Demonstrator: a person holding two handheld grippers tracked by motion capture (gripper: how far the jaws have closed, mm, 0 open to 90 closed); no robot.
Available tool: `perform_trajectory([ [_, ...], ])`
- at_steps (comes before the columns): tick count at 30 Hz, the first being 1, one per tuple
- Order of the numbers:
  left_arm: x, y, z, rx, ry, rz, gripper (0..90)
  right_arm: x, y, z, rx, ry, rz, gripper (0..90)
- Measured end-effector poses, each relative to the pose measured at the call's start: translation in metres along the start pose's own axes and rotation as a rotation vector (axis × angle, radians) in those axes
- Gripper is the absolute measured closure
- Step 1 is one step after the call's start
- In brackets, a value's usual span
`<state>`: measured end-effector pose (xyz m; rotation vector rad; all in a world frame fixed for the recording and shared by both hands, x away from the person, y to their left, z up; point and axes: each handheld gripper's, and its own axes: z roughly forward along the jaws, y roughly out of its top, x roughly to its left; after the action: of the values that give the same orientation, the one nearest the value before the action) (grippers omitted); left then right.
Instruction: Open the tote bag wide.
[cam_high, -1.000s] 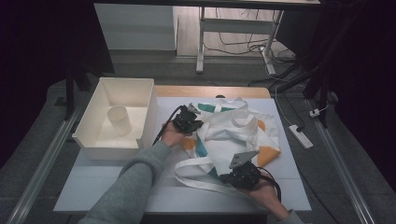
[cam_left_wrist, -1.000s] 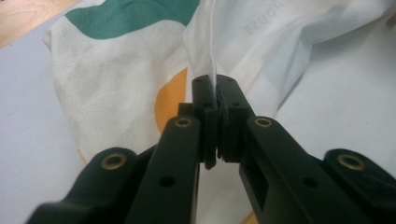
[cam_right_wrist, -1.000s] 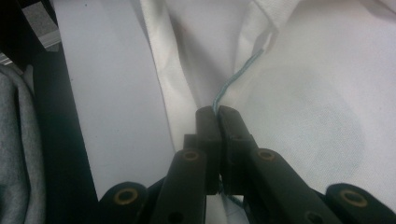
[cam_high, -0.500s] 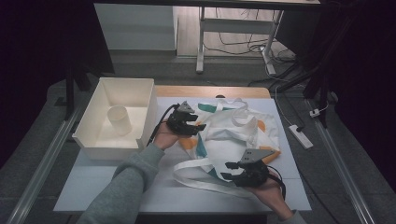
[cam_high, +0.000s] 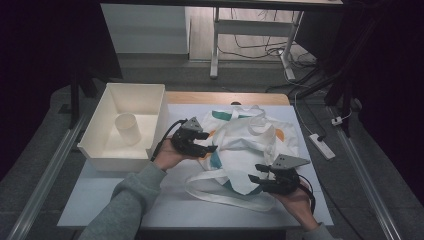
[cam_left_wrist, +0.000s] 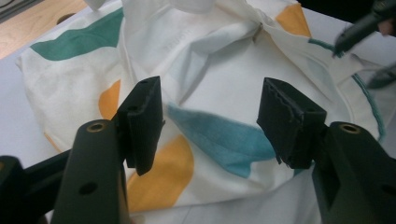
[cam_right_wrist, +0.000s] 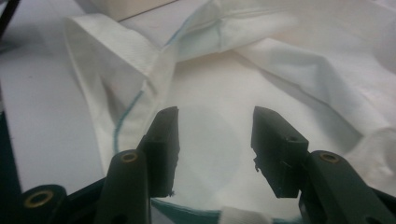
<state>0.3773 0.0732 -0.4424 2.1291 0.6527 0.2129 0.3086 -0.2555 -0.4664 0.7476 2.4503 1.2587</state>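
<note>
Nearest, the right gripper (cam_high: 261, 181) sits at the near right edge of the cloth bag (cam_high: 250, 145), its jaws having just been opening, now apart with nothing between them. A little farther and to the left, the left gripper (cam_high: 209, 148) has likewise just been opening and hangs empty over the bag's printed side. The bag lies crumpled mid-surface, its strap (cam_high: 220, 196) looping near. This looks like a regrip between straightening pulls; next each gripper needs a fresh edge to pinch. Far left stands a white bin (cam_high: 150, 107) holding a cup (cam_high: 126, 128).
</note>
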Motion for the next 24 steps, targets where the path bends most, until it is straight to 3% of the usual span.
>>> perform_trajectory([
  [3, -0.004, -0.002, -0.005, 0.018, -0.010, 0.020, 39.9, -0.004, -0.003, -0.003, -0.016, -0.024, -0.001, 51.7],
  [11, -0.011, -0.004, -0.030, -0.005, -0.013, 0.043, 37.8, -0.013, -0.009, -0.008, -0.040, -0.044, 0.021, 51.5],
  [24, 0.002, -0.007, -0.068, -0.037, 0.031, -0.010, 35.1, -0.015, -0.013, -0.007, -0.035, -0.054, 0.008, 50.8],
])
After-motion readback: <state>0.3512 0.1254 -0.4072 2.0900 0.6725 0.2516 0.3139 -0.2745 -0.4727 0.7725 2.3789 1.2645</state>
